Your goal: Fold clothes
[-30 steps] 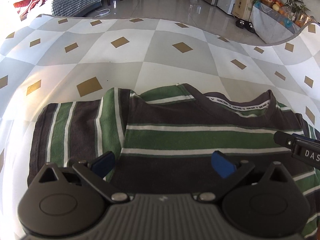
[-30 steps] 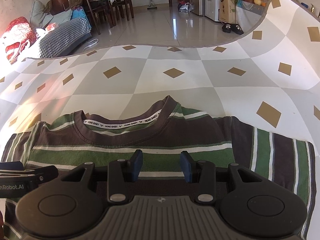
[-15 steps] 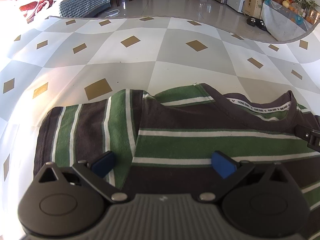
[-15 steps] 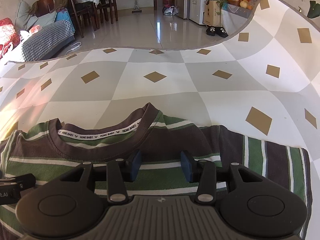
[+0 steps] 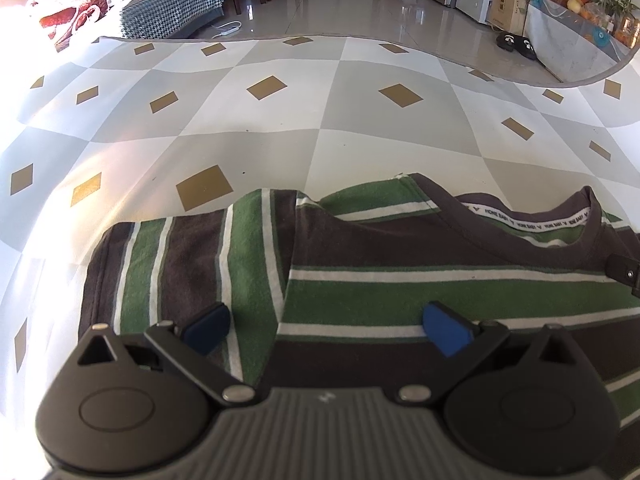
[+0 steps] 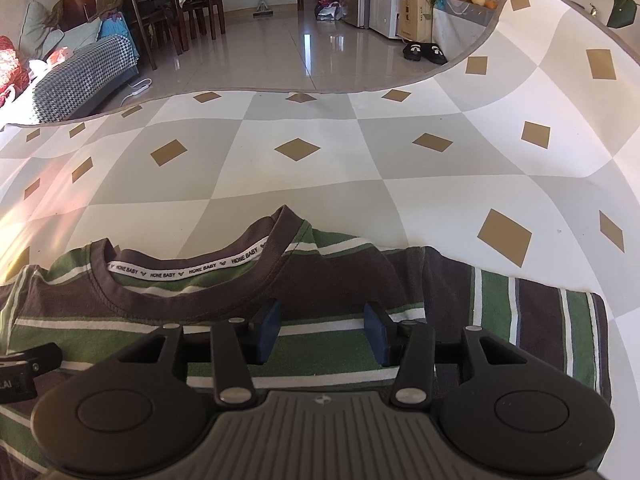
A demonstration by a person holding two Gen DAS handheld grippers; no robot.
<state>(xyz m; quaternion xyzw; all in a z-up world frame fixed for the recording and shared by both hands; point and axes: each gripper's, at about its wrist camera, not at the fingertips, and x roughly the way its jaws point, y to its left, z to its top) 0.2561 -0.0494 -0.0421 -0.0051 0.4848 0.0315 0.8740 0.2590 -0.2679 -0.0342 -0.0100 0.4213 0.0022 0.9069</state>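
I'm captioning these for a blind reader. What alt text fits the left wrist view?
A green, brown and white striped T-shirt lies flat on a checked mat, sleeve spread left. The left tool hovers open over it; a tiled living room lies beyond.

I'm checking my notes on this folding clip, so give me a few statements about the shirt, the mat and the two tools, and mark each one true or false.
1. The shirt has green, brown and white stripes. True.
2. The left tool is clamped on a sleeve. False: its jaws stand wide apart over the shirt, holding nothing.
3. The collar lies on the far side of the shirt from both tools. True.
4. The shirt lies on a plain blue mat. False: the mat is grey and white checks with gold diamonds.
5. The right tool is open. True.
6. The right sleeve is folded across the chest. False: it lies spread out to the side.
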